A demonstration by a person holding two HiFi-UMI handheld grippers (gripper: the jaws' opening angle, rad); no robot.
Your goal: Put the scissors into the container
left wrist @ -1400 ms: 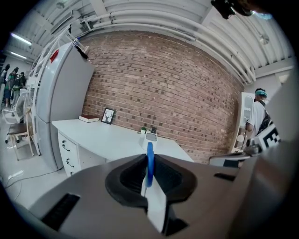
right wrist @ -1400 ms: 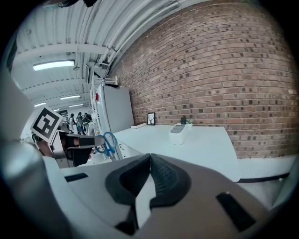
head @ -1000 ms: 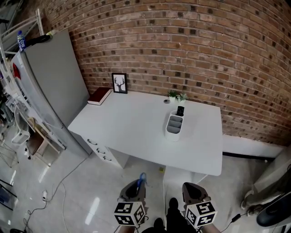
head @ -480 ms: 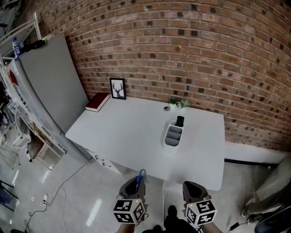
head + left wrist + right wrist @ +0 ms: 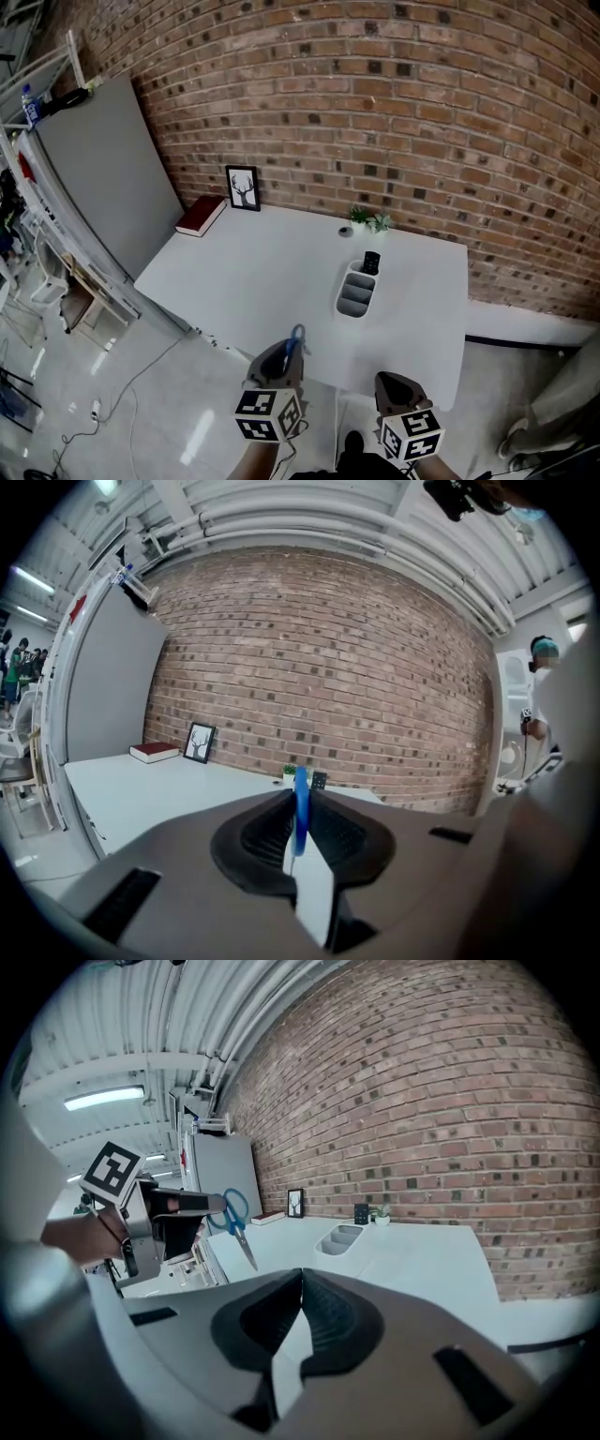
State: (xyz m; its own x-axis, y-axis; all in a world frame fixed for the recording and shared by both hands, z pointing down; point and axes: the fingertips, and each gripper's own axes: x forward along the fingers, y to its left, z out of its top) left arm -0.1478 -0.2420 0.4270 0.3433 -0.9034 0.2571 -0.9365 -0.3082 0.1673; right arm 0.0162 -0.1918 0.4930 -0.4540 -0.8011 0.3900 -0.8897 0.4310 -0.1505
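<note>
one pair of blue scissors (image 5: 234, 1220), blades slanting downward, was pinched by the left gripper (image 5: 300, 825); the right gripper (image 5: 301, 1286) sat pressed together, empty; one white container (image 5: 355, 294) stood well apart.

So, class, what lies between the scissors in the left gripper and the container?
Only bare table, in the head view, between the left gripper's scissors and the container.

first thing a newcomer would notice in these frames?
The blue-handled scissors stand out first: they are clamped by the handles in the left gripper, blades pointing down, near the table's front edge. Next comes the white compartmented container, right of centre on the white table, with the big brick wall behind. The right gripper is shut and empty.
</note>
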